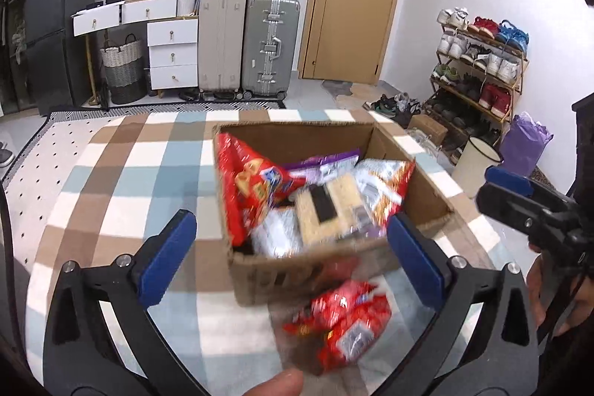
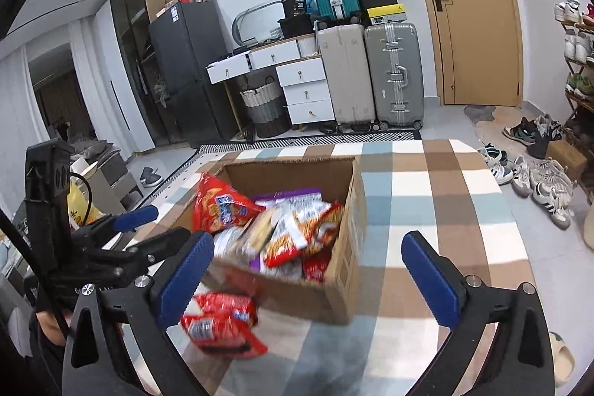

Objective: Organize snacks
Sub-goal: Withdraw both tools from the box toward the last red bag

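Showing shoe rack (image 1: 479, 73), fridge (image 2: 185, 69) opposite

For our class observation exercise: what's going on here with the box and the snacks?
A person holds a gripper in each hand over a checked tablecloth. The left gripper and right gripper are both open, holding nothing. A cardboard box is filled with snack packets, and one blurred red packet is outside it, in front of its near wall.
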`<state>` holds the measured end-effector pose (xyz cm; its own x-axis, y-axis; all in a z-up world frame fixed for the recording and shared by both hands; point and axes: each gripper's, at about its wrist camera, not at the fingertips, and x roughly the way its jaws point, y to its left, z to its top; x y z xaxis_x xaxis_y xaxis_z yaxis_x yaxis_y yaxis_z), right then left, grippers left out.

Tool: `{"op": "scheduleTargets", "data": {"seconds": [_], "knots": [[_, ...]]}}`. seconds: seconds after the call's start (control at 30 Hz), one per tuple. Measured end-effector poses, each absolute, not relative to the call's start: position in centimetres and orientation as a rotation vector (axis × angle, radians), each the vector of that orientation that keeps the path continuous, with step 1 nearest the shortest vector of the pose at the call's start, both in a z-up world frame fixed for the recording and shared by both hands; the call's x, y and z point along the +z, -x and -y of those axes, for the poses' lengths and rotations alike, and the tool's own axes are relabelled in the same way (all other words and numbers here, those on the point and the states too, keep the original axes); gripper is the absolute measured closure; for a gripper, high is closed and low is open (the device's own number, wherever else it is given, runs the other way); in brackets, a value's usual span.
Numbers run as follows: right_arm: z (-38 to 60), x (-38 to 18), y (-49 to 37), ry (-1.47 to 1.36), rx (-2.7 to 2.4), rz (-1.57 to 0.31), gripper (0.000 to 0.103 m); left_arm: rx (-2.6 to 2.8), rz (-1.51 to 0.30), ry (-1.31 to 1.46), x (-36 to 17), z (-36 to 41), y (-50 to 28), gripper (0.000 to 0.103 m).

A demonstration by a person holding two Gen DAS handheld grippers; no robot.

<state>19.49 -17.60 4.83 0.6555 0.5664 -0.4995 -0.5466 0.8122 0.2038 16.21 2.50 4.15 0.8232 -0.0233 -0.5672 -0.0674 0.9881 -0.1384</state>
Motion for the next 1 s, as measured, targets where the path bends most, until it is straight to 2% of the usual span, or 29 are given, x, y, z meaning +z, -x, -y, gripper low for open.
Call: {"op": "scheduleTargets", "data": {"seconds": [0.6, 1.0], "knots": [[18.6, 2.9, -12.6, 0.029, 0.641, -0.610, 0.000, 0.091, -0.615, 0.153, 4.2, -3.4, -5.5, 0.001], [18.1, 0.3, -11.9, 0.075, 0.634, -0.649, 0.000, 0.072, -0.694, 0.149, 1.7, -2.2, -6.1, 0.001]]}}
